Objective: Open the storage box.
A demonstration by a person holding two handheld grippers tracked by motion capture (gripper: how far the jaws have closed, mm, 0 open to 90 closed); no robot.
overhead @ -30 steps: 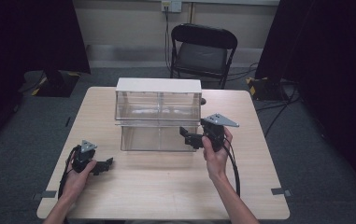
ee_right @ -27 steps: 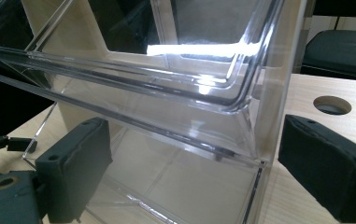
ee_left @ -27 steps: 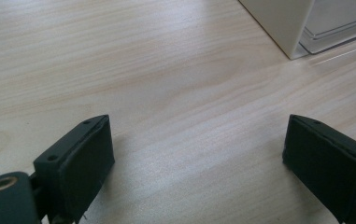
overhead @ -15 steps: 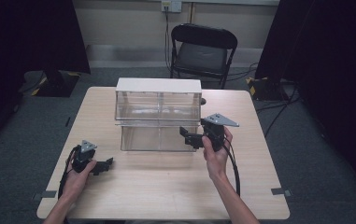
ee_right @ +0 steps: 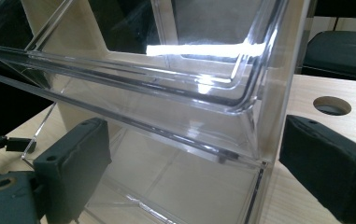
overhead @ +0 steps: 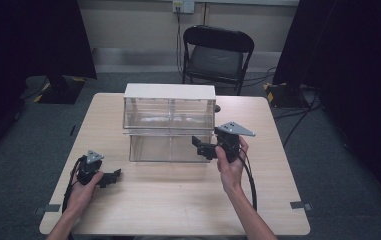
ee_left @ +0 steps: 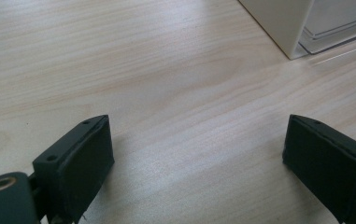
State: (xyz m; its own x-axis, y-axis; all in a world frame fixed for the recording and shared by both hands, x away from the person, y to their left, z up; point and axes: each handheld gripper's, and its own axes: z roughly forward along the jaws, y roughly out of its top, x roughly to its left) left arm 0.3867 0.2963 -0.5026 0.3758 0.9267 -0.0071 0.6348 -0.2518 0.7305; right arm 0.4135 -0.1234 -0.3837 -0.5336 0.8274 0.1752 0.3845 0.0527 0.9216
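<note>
A clear plastic drawer unit (overhead: 169, 125) with a white top and two tiers stands at the middle of the wooden table (overhead: 178, 205). My right gripper (overhead: 201, 147) is held open just off the unit's front right corner, level with the lower tier. In the right gripper view the open gripper (ee_right: 199, 163) has the unit's clear corner (ee_right: 255, 116) between its jaws, touching neither. My left gripper (overhead: 112, 177) rests low at the front left, open over bare wood. The left gripper view has its jaws (ee_left: 199, 163) wide apart, with the unit's white side panel (ee_left: 283, 23) at the top right.
A black folding chair (overhead: 218, 55) stands behind the table. A round cable hole (ee_right: 332, 105) is in the tabletop to the right of the unit. Dark curtains hang at both sides. Bare wood lies in front of the unit between the two hands.
</note>
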